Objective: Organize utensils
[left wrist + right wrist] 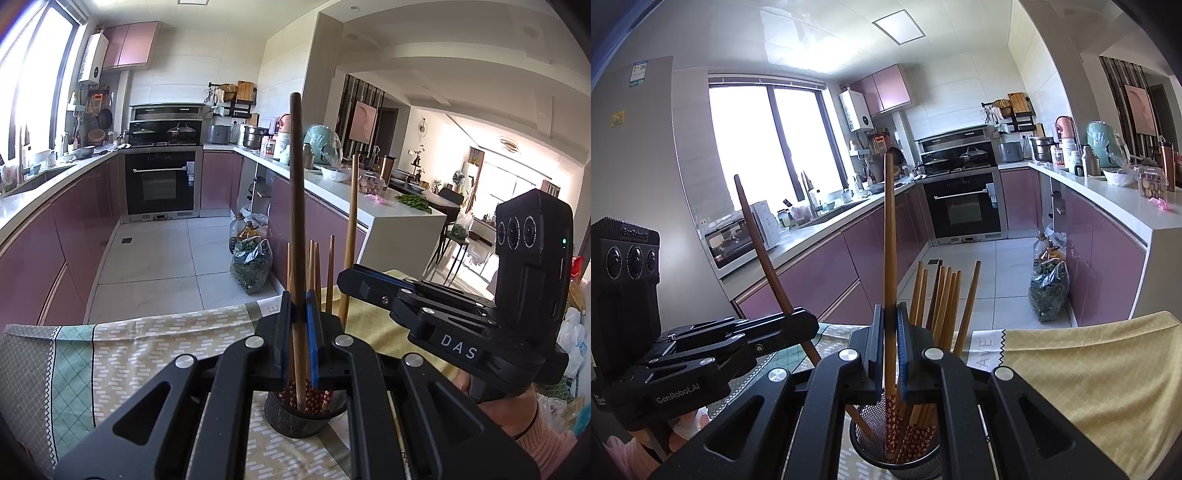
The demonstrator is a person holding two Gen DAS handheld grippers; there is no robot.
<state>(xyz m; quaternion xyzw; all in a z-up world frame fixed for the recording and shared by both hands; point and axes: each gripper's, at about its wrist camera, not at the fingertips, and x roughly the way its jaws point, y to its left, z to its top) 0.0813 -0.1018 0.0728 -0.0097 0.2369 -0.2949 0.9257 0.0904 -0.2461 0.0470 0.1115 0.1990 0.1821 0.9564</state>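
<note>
Pink-fronted kitchen cabinets and a tiled floor stretch behind a table covered with a patterned cloth, where a black mesh holder stands near the front edge

On the left, the left gripper is clenched on a dark wooden chopstick, which rises nearly upright in the left wrist view; its lower end reaches down into the holder. From the right wrist view the same chopstick leans away to the left. To the right, the right gripper is clamped on a lighter chopstick with a red flowered lower end, also pointing into the holder. Both sticks are held tip-down over the holder's mouth, probably so that each can be let go and drop in among the chopsticks already standing there.

Much is cut off. The gripper bodies cover the holder's near rim, so I cannot tell whether either stick's tip touches the bottom. The standing chopsticks overlap and cannot be counted reliably. A hand with a pink sleeve shows only in part behind the right gripper, and the cloth's printed letters are half hidden
</note>
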